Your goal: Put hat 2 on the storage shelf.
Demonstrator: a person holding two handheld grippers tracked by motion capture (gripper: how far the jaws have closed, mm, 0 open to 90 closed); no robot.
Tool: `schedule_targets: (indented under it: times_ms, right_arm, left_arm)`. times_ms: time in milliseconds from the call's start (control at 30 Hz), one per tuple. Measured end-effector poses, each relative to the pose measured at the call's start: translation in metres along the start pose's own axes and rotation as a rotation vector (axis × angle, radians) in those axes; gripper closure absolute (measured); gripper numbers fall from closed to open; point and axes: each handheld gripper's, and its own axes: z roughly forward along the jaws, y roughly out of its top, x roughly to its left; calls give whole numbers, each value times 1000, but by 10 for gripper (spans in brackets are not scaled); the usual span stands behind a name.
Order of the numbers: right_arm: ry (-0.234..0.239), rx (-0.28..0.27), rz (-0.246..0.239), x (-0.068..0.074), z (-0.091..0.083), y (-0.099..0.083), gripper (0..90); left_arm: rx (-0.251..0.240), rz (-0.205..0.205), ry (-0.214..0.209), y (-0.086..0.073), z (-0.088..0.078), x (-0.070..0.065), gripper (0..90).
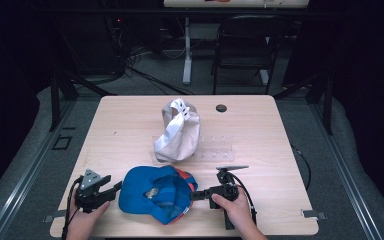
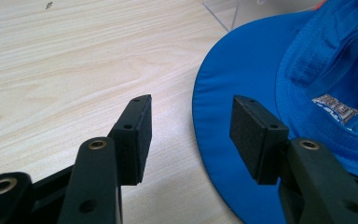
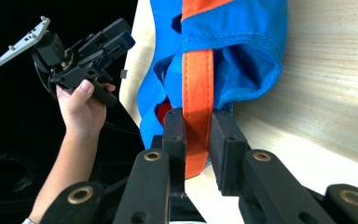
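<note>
We see a blue cap (image 1: 155, 194) lying upside down at the near edge of the table (image 1: 260, 130), between the two grippers. Our right gripper (image 3: 197, 128) has its jaws clamped on the cap's orange strap (image 3: 197, 79), the pads pressing the strap from both sides. Our left gripper (image 2: 191, 128) rests just beside the cap's brim (image 2: 223, 102) with its jaws spread wide and nothing between them; the brim edge lies close to one pad. Farther back on the table sits a crumpled white cap (image 1: 177, 131)
</note>
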Motion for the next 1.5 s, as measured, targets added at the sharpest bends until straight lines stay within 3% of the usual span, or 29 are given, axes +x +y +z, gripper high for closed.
schedule_targets:
  times_ms: [300,800,833,867,1067,1100,1133,1167,1200,1300,1333,1367,1433,1500]
  right_arm:
    - [5,20,1,-2,5,1,763]
    - [-59,3,14,7,-3,2,777]
    - [-105,32,-8,8,-9,5,777]
    - [-82,22,1,9,-10,5,777]
    - [-128,45,-7,19,-25,13,777]
    - [-173,59,-16,23,-29,15,777]
    - [-166,54,-18,25,-31,16,777]
    - [-211,74,-28,29,-36,19,777]
    - [-208,72,-28,32,-38,21,778]
    - [-272,86,-47,39,-49,26,778]
    - [-273,91,-39,42,-53,28,777]
    - [-327,89,-32,46,-56,30,778]
    - [-340,114,-31,49,-63,33,778]
    - [-353,101,-11,53,-69,35,778]
  left_arm:
    - [-13,-3,3,-1,1,0,492]
    - [-12,-7,7,-1,1,0,492]
    - [-11,-7,7,-1,1,1,492]
    - [-10,-7,7,-1,1,1,492]
    - [1,0,7,0,1,0,492]
    - [1,-1,5,0,1,0,492]
    - [0,-1,6,0,1,0,492]
    - [0,-1,6,0,1,0,492]
    - [1,2,6,0,0,0,493]
    - [-11,-4,6,-1,1,1,492]
    - [-10,-5,6,-1,1,1,492]
    - [-9,-6,4,-1,1,1,492]
    - [-7,-2,3,-1,2,1,492]
    - [5,2,2,-1,2,0,492]
